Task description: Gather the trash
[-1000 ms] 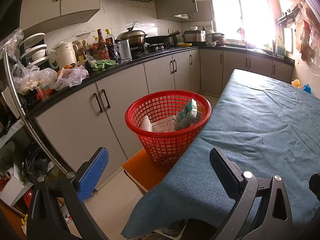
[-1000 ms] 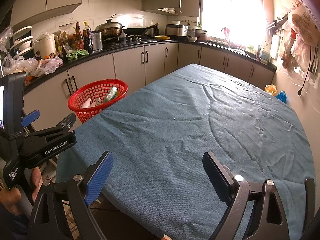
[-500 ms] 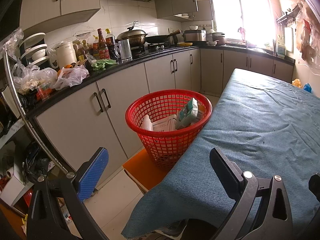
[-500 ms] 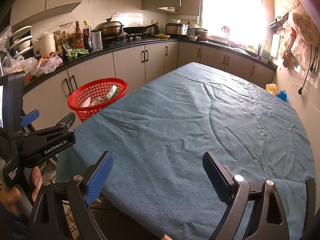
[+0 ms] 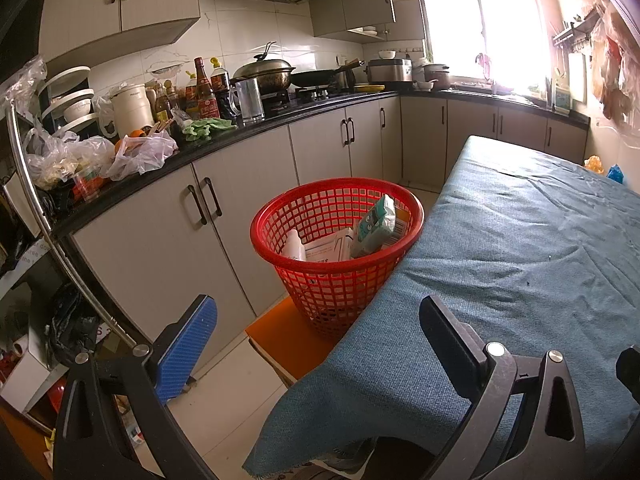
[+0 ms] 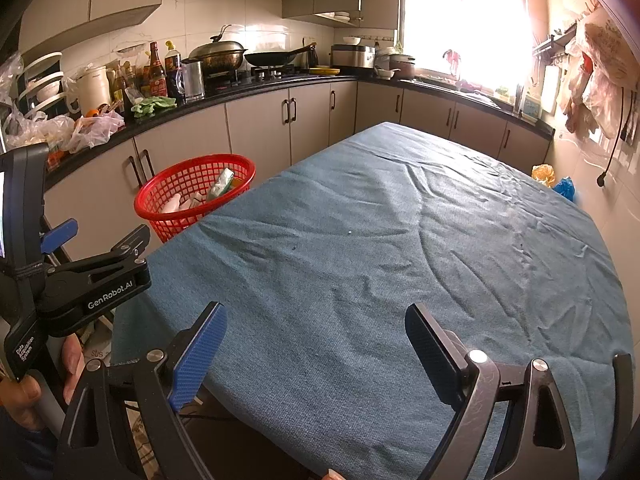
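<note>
left gripper (image 5: 318, 332): wide, holding nothing
right gripper (image 6: 316, 340): wide, holding nothing
red basket (image 5: 336, 280): beside bench (image 6: 380, 260), holds cartons

My left gripper (image 5: 318, 330) is cut off at the bottom edge, base unseen. The red basket (image 5: 337, 236) has its right wall hidden behind the blue tablecloth (image 5: 520, 248); the print on the white packet (image 5: 326, 249) inside is too small to read (a green carton (image 5: 376, 224) covers what lies beneath). Window (image 6: 460, 20) glare washes out the sill items. My left hand (image 6: 24, 392) is cropped at the frame edge; bottle labels (image 6: 158, 80) are illegible
</note>
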`<state>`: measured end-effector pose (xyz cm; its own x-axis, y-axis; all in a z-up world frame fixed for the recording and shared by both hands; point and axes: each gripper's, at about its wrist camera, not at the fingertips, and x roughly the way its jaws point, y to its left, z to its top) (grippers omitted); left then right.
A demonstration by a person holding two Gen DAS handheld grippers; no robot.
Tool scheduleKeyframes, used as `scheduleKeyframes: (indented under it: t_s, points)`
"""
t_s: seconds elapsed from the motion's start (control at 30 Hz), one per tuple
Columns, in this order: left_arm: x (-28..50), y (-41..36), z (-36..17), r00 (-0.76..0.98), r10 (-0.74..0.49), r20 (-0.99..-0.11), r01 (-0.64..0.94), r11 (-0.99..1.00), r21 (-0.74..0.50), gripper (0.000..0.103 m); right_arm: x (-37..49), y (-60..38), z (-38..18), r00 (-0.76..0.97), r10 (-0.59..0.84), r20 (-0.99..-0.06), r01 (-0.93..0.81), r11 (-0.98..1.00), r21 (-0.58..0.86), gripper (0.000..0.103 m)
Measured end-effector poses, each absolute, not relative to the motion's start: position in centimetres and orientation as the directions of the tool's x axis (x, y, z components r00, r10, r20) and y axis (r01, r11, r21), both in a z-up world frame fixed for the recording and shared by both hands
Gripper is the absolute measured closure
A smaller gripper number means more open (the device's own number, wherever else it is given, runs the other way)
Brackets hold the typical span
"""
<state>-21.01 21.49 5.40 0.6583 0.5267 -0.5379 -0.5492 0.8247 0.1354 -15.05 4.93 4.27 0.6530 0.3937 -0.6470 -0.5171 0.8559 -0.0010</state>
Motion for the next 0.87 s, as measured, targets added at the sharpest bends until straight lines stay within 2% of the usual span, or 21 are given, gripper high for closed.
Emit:
scheduleKeyframes:
  t_s: [0.67,0.77,0.87]
  points:
    - [-20.0,20.7,5.2,0.665,0.521,-0.535,-0.523,0.836,0.166,0.002,-12.8,3.7,3.4,0.64,0.383,-0.666,-0.474,0.879,0.05,0.01]
    - [-18.9,19.4,5.8,0.686,0.493,-0.535,-0.487,0.857,0.167,0.002,-11.4,1.9,3.3,0.65,0.364,-0.667,-0.428,0.901,0.075,0.01]
    - [-16.9,17.0,6.4,0.731,0.393,-0.557,-0.378,0.914,0.149,0.002,-9.4,-0.9,3.1,0.669,0.305,-0.678,-0.342,0.936,0.084,0.01]
